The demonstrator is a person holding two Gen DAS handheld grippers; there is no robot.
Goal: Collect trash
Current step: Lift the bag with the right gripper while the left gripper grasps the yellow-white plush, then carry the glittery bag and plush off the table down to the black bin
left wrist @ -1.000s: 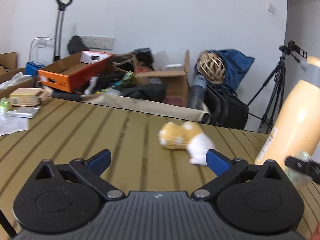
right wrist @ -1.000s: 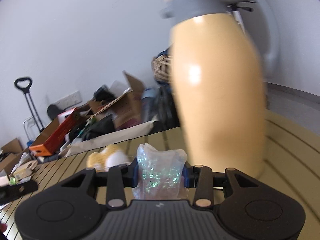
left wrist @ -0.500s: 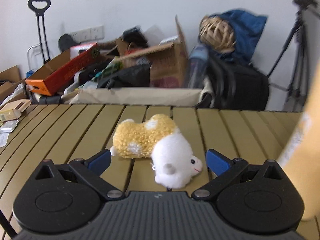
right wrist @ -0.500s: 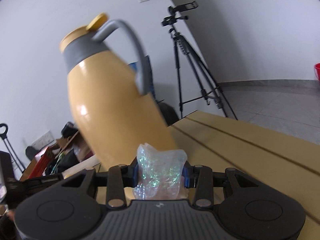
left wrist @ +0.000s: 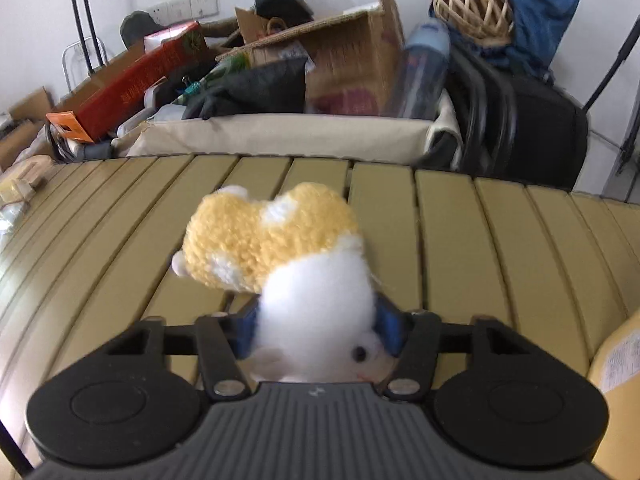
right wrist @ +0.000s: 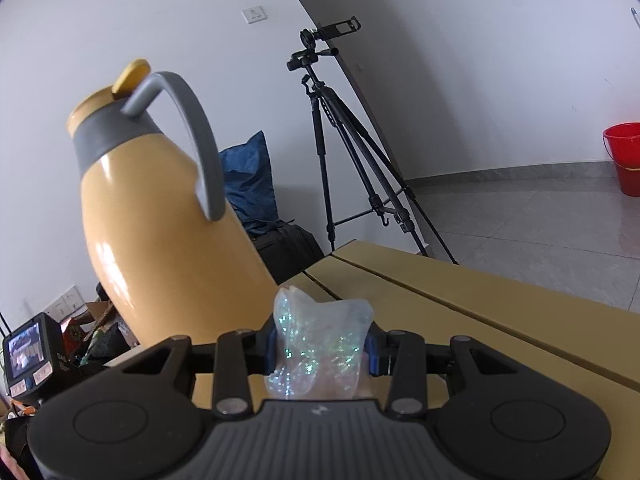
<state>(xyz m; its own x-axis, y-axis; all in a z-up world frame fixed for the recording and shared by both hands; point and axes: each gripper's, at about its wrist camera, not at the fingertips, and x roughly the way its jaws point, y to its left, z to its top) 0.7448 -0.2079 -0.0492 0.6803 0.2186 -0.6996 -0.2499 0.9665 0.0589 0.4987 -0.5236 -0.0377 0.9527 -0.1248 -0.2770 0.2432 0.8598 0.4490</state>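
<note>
In the left wrist view, the left gripper (left wrist: 316, 326) is seen low over the olive slatted tabletop (left wrist: 472, 248). Its jaws have just been closing, and the blue pads (left wrist: 390, 328) are now pressed into the white head of a fluffy yellow-and-white plush toy (left wrist: 280, 256), whose yellow body is stretched away from the gripper across the slats. The far table edge is shown just past the toy, with bare slats to either side of it. Beyond that edge a beige fabric bin (left wrist: 280, 136), a brown cardboard box (left wrist: 352, 52), a long red-orange carton (left wrist: 132, 84), a woven rattan ball (left wrist: 472, 4) and a black bag (left wrist: 544, 132) are crowded together. Only a corner of a labelled tan shape is caught at the lower right.

In the right wrist view, that shape is seen whole: a tall tan thermos jug with a grey collar and handle (right wrist: 160, 220), standing on the table just ahead and left of the right gripper (right wrist: 322, 350). The narrowly set jaws are clamped on a crumpled clear, glittery plastic wrapper (right wrist: 320, 344). The table's corner and edge (right wrist: 460, 280) are shown to the right, with open grey floor, a black tripod (right wrist: 344, 140) and a red bucket (right wrist: 624, 156) beyond. A small lit screen (right wrist: 28, 354) is visible at the far left.
</note>
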